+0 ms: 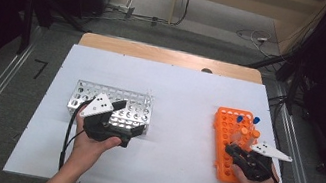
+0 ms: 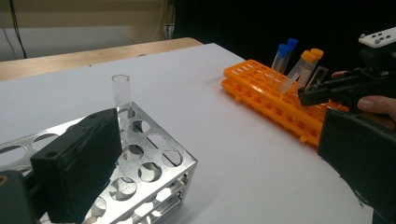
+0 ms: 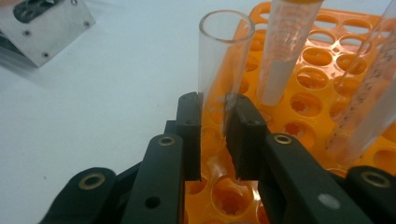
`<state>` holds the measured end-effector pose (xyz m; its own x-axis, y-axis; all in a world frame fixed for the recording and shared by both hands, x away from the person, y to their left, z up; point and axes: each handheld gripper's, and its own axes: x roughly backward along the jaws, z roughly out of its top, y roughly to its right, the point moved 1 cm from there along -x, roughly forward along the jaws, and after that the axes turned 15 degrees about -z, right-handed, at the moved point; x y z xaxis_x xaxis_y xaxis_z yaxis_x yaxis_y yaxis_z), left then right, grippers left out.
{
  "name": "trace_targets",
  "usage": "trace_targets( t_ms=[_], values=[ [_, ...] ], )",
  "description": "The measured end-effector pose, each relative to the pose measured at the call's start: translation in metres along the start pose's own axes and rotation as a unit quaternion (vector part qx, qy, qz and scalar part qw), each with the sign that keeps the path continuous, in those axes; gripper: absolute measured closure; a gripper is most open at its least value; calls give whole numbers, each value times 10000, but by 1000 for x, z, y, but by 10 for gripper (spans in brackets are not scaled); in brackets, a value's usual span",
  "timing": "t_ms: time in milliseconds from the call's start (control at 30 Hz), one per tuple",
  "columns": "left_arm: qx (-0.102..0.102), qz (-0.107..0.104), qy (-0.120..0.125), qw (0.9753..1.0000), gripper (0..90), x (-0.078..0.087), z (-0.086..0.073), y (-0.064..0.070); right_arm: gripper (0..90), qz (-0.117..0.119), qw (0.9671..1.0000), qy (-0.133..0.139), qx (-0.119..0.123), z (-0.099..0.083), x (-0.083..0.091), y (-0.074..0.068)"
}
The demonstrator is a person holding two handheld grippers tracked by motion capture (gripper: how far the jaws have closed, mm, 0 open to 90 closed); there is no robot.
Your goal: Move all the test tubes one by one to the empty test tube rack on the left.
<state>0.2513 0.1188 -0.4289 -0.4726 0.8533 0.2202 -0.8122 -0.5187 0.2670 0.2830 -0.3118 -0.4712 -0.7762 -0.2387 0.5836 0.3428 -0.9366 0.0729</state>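
The right gripper [image 3: 214, 135] has its black jaws closed on a clear, uncapped glass tube [image 3: 223, 60], which stands upright in the orange plastic tube rack [image 3: 322, 60] among capped tubes. The left gripper [image 2: 210, 154] rests at the perforated silver metal rack [image 2: 154, 163], jaws spread wide and holding nothing, beside another clear open tube [image 2: 122, 95] standing in that rack.

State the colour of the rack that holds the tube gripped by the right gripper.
Orange. The rack shows best in the right gripper view, behind the clear tube in the right gripper.
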Motion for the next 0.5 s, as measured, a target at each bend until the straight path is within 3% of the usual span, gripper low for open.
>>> trace_targets(
  t_ms=[300,500],
  values=[
    [-38,-58,24,10000,0,-3,3,5,740,-13,9987,500,-94,15,25,0],
    [-62,-116,52,9999,1,-5,7,9,740,196,9973,699,64,32,33,-15]
  ],
)
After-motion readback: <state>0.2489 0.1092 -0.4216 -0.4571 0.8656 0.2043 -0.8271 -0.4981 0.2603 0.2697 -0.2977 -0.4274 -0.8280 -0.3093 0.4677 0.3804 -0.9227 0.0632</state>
